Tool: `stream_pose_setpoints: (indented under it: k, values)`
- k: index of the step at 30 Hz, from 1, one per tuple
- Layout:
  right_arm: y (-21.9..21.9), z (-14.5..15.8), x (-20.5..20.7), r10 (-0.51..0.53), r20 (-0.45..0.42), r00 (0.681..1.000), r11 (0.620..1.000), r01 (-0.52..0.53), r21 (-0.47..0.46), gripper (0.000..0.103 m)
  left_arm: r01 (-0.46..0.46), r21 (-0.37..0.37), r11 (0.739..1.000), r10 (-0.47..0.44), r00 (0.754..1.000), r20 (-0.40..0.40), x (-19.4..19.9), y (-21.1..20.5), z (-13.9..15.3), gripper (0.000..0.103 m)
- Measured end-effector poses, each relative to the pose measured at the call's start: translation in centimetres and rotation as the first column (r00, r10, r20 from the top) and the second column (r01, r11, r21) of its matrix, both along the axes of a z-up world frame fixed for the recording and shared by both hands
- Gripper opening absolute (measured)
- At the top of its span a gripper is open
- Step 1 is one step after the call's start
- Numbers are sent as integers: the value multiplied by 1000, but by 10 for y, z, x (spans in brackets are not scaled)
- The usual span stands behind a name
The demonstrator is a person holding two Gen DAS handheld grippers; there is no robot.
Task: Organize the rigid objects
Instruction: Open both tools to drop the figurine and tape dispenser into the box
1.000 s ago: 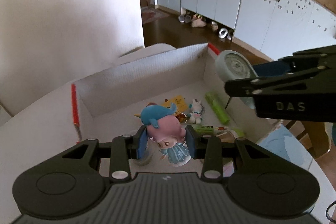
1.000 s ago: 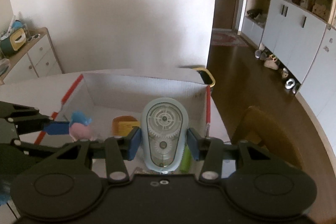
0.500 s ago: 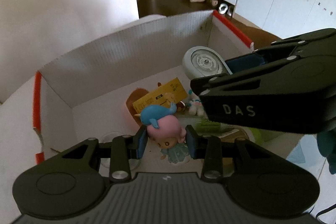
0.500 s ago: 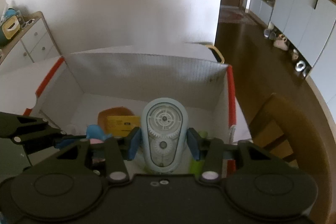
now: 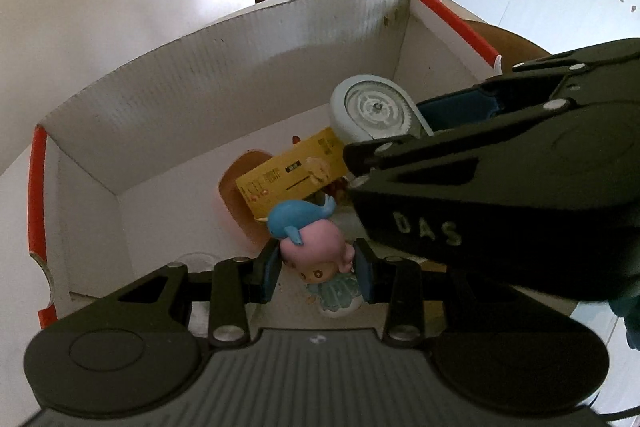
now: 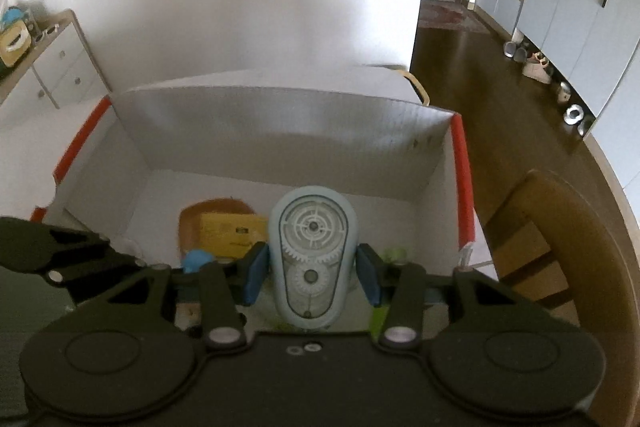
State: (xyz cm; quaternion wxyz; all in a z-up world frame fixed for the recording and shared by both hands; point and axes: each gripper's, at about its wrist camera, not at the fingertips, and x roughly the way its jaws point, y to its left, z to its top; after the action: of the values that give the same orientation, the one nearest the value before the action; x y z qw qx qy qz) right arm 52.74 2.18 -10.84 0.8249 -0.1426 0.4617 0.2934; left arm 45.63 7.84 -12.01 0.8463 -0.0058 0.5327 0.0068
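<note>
My left gripper [image 5: 316, 273] is shut on a small doll figurine [image 5: 316, 247] with pink hair and a blue whale on its head, held over the inside of a white cardboard box [image 5: 224, 75] with red-edged flaps. My right gripper [image 6: 312, 273] is shut on a pale blue oval gadget with white gears [image 6: 312, 259], also over the box. In the left wrist view that gadget [image 5: 372, 111] and the black right gripper body [image 5: 500, 195] fill the right side. The left gripper body [image 6: 68, 255] shows at the left of the right wrist view.
On the box floor lie a yellow carton [image 5: 292, 179] over an orange dish [image 5: 236, 195], and green items [image 6: 394, 255] near the right wall. A wooden chair [image 6: 560, 251] stands right of the box. White cabinets [image 6: 580, 27] and shoes line the far wall.
Both grippers have come forward and down over the box with their objects still held, tilting steeper. The box interior now fills more of each view; little movement in the last half second.
</note>
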Motion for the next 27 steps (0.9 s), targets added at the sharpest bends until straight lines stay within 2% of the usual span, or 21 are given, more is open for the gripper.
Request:
stream_pose_setpoints:
  k: [11, 19, 20, 24, 27]
  values:
    - [2, -14, 1, -19, -49, 999, 999, 17, -30, 47, 25, 17, 1000, -24, 998, -57, 8, -6, -5, 38]
    - [5, -14, -1, -26, -62, 998, 999, 24, -26, 54, 32, 43, 999, -30, 998, -56, 8, -12, -2, 39]
    - [5, -13, -2, -26, -63, 998, 999, 25, -24, 56, 29, 42, 999, -26, 998, -53, 8, -12, -1, 40]
    - [4, -8, -6, -31, -47, 998, 999, 31, -13, 64, 26, 30, 999, -25, 999, -33, 3, -16, 6, 58]
    - [2, -1, -8, -39, -30, 999, 999, 38, -10, 68, 30, 30, 999, -29, 999, -17, -6, -16, 10, 58]
